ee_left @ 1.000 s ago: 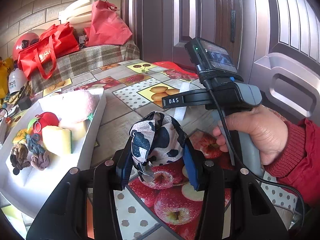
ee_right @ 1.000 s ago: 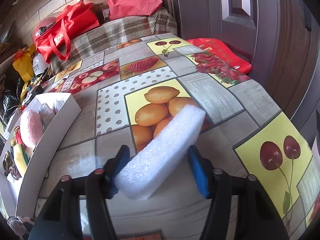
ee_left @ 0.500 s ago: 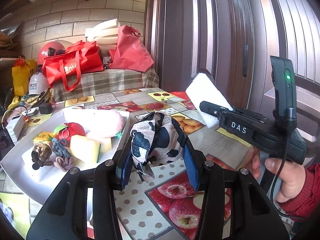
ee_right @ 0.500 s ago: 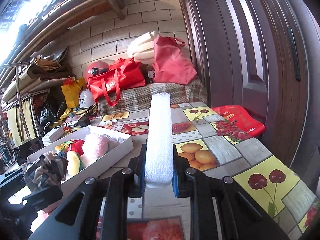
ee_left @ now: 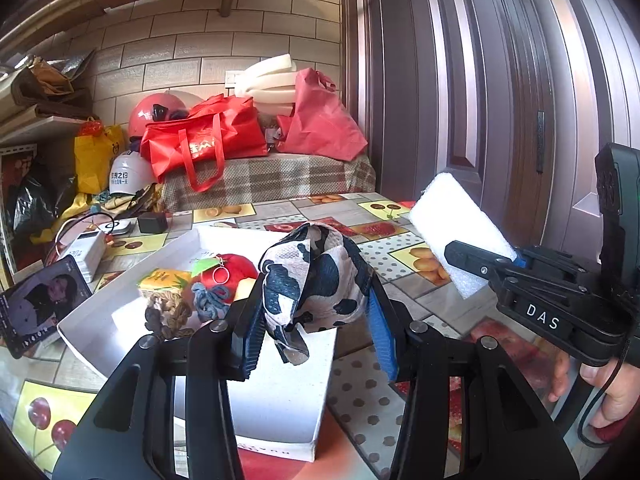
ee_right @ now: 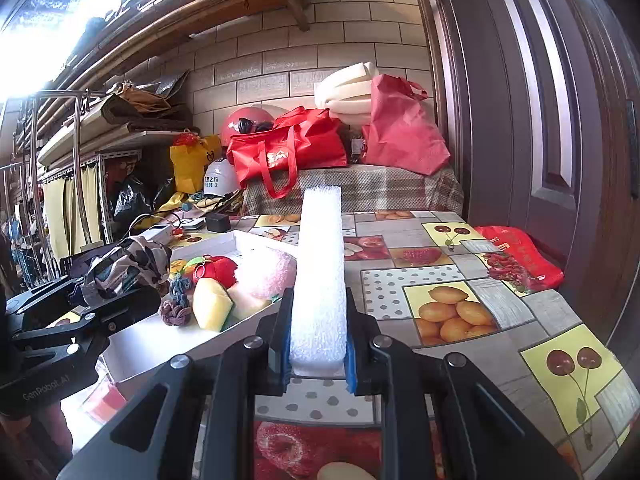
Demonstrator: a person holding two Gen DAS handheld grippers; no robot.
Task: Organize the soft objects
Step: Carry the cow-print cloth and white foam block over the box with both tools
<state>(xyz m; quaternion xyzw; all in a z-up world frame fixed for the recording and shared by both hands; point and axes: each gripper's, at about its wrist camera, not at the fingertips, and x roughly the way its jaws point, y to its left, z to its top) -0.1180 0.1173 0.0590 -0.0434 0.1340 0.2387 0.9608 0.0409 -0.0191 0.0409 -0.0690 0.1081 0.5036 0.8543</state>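
The left tongs [ee_left: 312, 312] are pinching the cow-print cloth [ee_left: 316, 280]; the right tongs [ee_right: 318, 344] are clamping the white foam block [ee_right: 320, 272]. Transport step; next, releasing both into the white tray [ee_right: 160, 336].

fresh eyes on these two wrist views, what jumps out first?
Each gripper is clamped on something soft: the left gripper holds a crumpled cow-print cloth over the near end of the white tray, and the right gripper pinches a white foam block that sticks up just right of the tray. After that, the tray's bright jumble, a red plush apple, a pink fluffy piece and a yellow sponge, against the fruit-print tablecloth.
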